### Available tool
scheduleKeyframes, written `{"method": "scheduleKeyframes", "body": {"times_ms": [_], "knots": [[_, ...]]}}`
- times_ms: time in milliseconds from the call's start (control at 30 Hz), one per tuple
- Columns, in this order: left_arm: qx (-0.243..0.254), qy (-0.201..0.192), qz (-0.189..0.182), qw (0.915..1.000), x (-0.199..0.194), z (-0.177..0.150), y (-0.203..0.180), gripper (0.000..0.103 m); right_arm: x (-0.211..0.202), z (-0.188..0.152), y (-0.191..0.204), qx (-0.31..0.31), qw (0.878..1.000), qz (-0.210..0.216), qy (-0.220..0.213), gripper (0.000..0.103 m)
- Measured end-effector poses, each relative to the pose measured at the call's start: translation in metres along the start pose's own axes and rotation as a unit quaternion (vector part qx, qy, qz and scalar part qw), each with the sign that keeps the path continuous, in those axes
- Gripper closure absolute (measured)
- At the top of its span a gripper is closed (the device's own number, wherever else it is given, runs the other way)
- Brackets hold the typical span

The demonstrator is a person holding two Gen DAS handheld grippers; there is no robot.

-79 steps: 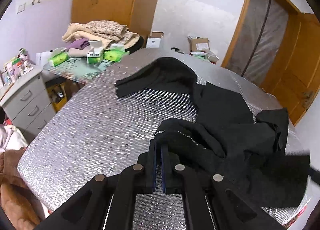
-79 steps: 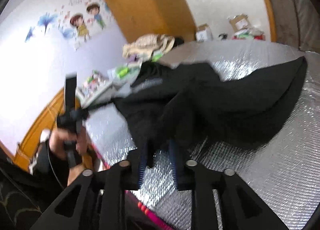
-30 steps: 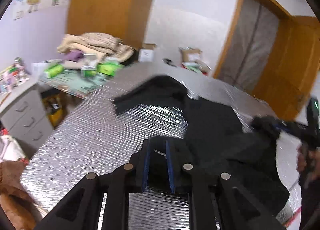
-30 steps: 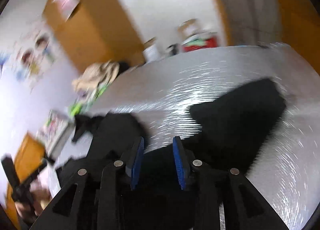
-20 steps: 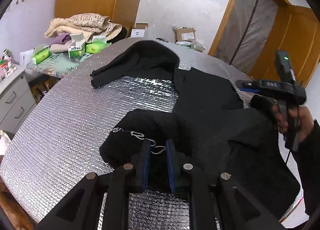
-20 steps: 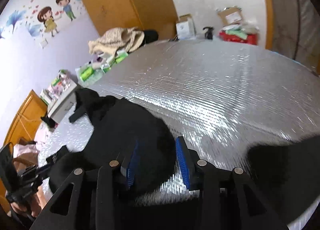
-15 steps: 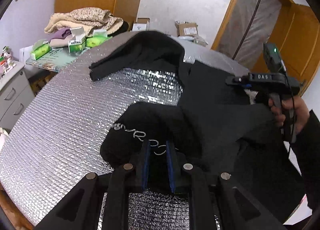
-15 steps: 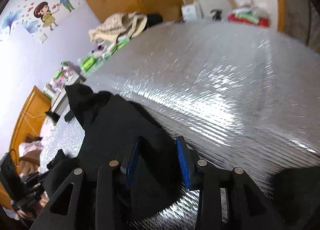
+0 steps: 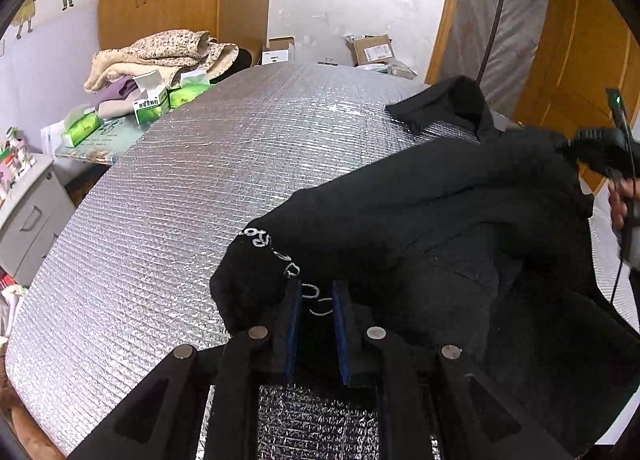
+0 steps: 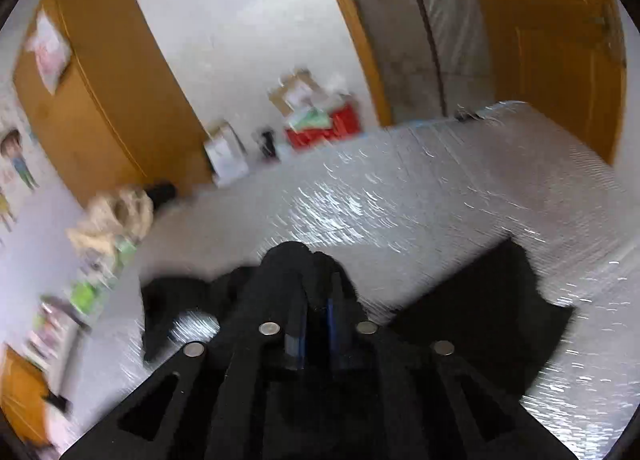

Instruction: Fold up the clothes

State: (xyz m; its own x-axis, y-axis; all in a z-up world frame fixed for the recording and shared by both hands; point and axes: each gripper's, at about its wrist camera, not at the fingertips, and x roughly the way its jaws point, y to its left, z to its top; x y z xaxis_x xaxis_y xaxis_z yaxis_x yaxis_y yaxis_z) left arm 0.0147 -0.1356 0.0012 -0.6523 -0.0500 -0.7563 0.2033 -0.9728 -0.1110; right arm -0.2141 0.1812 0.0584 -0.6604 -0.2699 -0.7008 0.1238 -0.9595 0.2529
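Folding is barely beginning: black garment (image 9: 420, 220) is lying crumpled on table (image 9: 180, 200); left tool (image 9: 316, 300) is gripping its lettered edge, right tool (image 10: 314, 300) is closing on a bunched fold.

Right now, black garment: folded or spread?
Neither: black garment lies bunched and creased on the foil-covered table, one sleeve out, no neat fold.

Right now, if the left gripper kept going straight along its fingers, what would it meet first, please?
Black garment: the left gripper already has its lettered fold between the fingers, with the silver mat probably just beneath.

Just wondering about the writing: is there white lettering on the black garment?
Yes, white lettering runs along the black garment beside the left hand-held gripper.
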Motion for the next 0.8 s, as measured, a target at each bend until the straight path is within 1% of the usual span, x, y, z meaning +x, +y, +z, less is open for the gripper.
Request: {"method": "scheduleKeyframes", "body": {"times_ms": [33,100,133,167,200,300,367,500,600,700,800], "knots": [[0.001,0.001,0.000,1.0000,0.000,0.001,0.000,0.087,0.003,-0.006,-0.003,-0.014,1.000,-0.006,0.021,0.090],[-0.008,0.005,-0.005,0.9999,-0.002,0.002,0.002,0.087,-0.002,-0.016,-0.013,-0.012,1.000,-0.005,0.027,0.090],[-0.013,0.007,-0.007,0.9999,-0.003,0.003,0.003,0.087,-0.009,-0.019,-0.018,-0.009,1.000,0.001,0.019,0.087],[-0.018,0.003,-0.009,0.9998,-0.007,0.004,0.004,0.087,-0.017,-0.022,-0.022,-0.006,1.000,0.003,0.008,0.082],[-0.020,-0.005,-0.009,0.9997,-0.012,0.004,0.004,0.087,-0.025,-0.025,-0.023,-0.004,1.000,0.005,-0.002,0.080],[-0.026,-0.029,-0.016,0.9991,-0.026,0.005,0.002,0.087,-0.040,-0.034,-0.020,-0.005,1.000,0.017,-0.011,0.079],[-0.025,-0.033,-0.017,0.9990,-0.030,0.004,0.000,0.087,-0.049,-0.040,-0.017,-0.014,0.999,0.029,-0.009,0.079],[-0.029,-0.015,-0.008,0.9994,-0.023,0.004,0.000,0.087,-0.068,-0.067,-0.009,-0.032,0.998,0.062,0.007,0.079],[-0.028,-0.006,0.000,0.9996,-0.021,0.002,-0.002,0.087,-0.083,-0.085,-0.001,-0.048,0.996,0.081,0.009,0.079],[-0.025,-0.004,0.005,0.9997,-0.024,-0.002,-0.007,0.087,-0.097,-0.097,0.008,-0.063,0.992,0.104,0.006,0.079],[-0.025,-0.004,0.008,0.9996,-0.029,-0.005,-0.010,0.087,-0.115,-0.104,0.018,-0.081,0.989,0.127,-0.006,0.079]]}}
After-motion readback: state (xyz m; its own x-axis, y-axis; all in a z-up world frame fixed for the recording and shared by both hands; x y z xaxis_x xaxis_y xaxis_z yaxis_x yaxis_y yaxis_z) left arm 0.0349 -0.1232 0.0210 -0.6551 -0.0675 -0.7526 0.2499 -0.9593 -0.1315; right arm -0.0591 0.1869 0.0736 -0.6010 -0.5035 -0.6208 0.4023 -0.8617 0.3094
